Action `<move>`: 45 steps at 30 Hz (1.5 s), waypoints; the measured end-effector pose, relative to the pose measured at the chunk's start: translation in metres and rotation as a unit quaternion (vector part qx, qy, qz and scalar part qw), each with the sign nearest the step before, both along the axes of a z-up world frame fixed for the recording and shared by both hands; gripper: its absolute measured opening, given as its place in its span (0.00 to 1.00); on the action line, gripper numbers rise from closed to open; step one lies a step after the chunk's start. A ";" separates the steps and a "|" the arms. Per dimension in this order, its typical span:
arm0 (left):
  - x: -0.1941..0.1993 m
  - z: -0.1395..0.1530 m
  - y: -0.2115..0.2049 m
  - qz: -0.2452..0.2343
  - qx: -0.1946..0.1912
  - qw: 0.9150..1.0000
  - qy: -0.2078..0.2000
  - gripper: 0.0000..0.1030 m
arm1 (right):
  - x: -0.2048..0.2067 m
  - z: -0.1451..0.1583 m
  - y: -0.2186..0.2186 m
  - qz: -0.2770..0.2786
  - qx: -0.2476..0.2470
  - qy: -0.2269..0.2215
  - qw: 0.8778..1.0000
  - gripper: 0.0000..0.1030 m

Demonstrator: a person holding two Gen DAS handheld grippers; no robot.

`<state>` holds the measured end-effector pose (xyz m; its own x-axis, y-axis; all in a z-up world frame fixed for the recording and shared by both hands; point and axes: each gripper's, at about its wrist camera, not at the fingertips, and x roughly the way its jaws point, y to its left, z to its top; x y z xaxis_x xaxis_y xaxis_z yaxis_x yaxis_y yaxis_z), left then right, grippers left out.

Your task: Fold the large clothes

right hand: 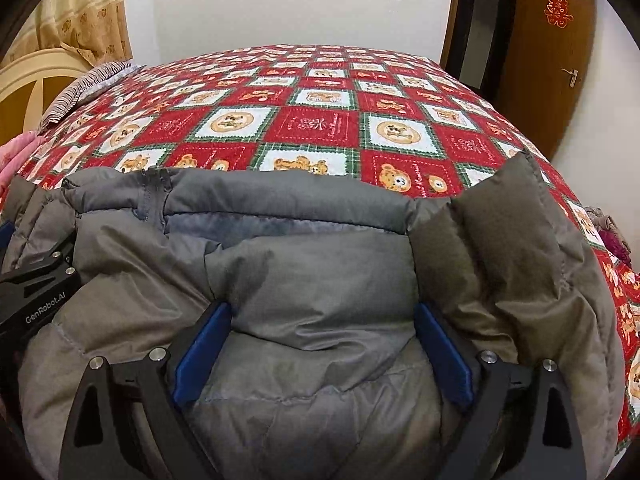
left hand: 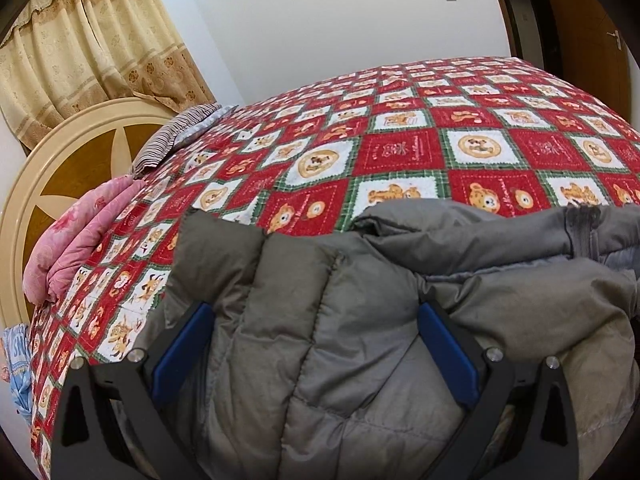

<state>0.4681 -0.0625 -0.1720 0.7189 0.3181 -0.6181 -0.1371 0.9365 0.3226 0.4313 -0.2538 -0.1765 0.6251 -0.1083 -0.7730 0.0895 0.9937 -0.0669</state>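
Bedroom: big bed with a red-and-white bear quilt (left hand: 400,148), plain white wall behind it, curtain (left hand: 92,40) and a round headboard (left hand: 60,184) off the quilt's left end, wooden door (right hand: 560,60) past its far right corner.

Jacket spot: grey puffer jacket (right hand: 320,264) is bunched on the near edge of the quilt, right under both tools.

Left gripper (left hand: 316,344): jaws spread wide, blue pads (left hand: 180,352) sitting either side of a quilted panel. Looks like they're straddling the fabric, not squeezing it.

Right gripper (right hand: 320,352): also spread wide, puffy fabric bulging up between the pads (right hand: 444,360), no real pinch that I can see.

Feel (my guess): light for its bulk, super soft and springy, shell looks smooth so probably a bit slippery. It'll puff back up after every fold, so expect to press it down.

Where to grab: I'd go for a stitched seam or hem edge instead of a fat baffle, thinner and less likely to slide out. The zipper strip (left hand: 580,232) at the jacket's far edge is another firm bit.

Can't see: sleeves and hood, honestly can't tell which lump is which. The jacket's near part is cut off below both views, and I can't say whether the pads touch cloth on their inner faces.

Side stuff: pink bedding (left hand: 80,240) and a striped pillow (left hand: 176,136) at the quilt's headboard end.
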 end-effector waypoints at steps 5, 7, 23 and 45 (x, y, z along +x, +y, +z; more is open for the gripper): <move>-0.002 0.007 0.003 0.003 0.004 1.000 0.012 1.00 | 0.004 0.003 0.002 0.002 -0.007 0.015 1.000 0.91; -0.016 0.022 0.014 0.006 -0.026 1.000 0.008 1.00 | 0.001 0.012 0.002 0.000 -0.015 0.023 1.000 0.91; -0.100 0.017 0.123 0.053 -0.082 0.994 0.038 1.00 | 0.006 0.007 0.068 0.016 -0.063 0.017 0.998 0.92; -0.151 -0.001 0.141 0.062 -0.219 0.972 0.051 1.00 | -0.111 0.020 0.076 0.064 -0.060 -0.010 0.996 0.97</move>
